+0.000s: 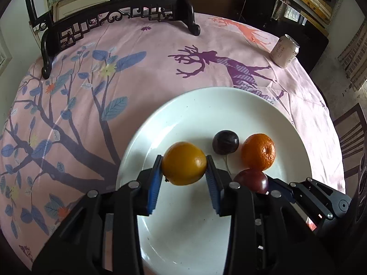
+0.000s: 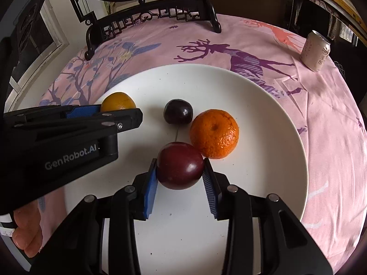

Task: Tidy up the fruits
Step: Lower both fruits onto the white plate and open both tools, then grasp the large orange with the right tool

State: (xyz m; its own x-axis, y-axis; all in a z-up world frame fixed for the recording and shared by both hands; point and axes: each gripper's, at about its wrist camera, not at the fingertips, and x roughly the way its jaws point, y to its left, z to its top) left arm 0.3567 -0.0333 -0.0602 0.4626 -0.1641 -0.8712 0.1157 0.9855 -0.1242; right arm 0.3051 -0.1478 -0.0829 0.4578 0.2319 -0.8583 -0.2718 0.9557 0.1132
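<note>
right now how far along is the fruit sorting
Done: a tangerine and a dark plum sit on the white plate. In hand: left gripper holds a yellow-orange fruit, right gripper a red plum, both over the plate. Left: releasing them.

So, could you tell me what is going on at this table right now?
A person is sorting fruit onto a white plate with two handheld grippers. The left gripper grips a yellow-orange fruit and the right gripper a dark red plum, both over the plate. A mandarin and a dark cherry already lie there.
</note>
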